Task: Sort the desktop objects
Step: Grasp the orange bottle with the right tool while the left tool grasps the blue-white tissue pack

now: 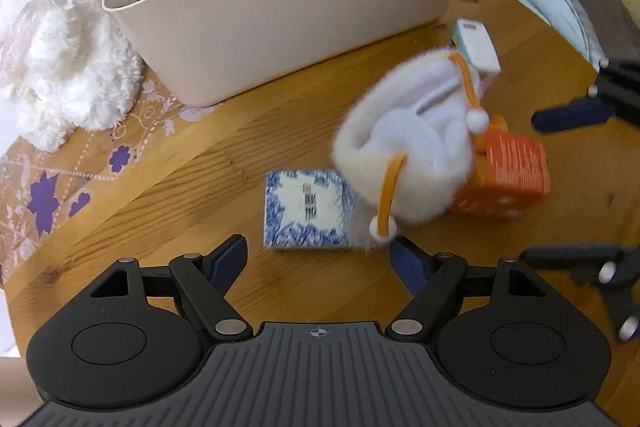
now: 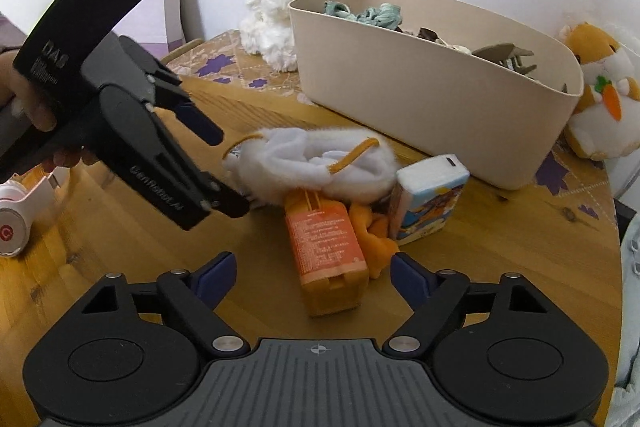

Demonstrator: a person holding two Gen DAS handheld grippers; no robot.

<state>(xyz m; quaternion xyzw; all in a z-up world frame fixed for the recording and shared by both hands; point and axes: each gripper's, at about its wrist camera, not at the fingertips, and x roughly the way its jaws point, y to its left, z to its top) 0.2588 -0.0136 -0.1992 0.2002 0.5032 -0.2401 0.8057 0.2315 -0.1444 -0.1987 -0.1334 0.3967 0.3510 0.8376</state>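
Fluffy white pouch (image 2: 320, 163) (orange drawstring) atop orange box (image 2: 328, 247), both grippers gaping, left gripper (image 1: 318, 255), right gripper (image 2: 312, 267)

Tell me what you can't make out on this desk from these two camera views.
- Orange box, right wrist view: print too small to read.
- Blue-patterned box, left wrist view: label blurred, one corner under the fluffy white pouch.
- Beige bin, both views: its walls hide the lower contents.
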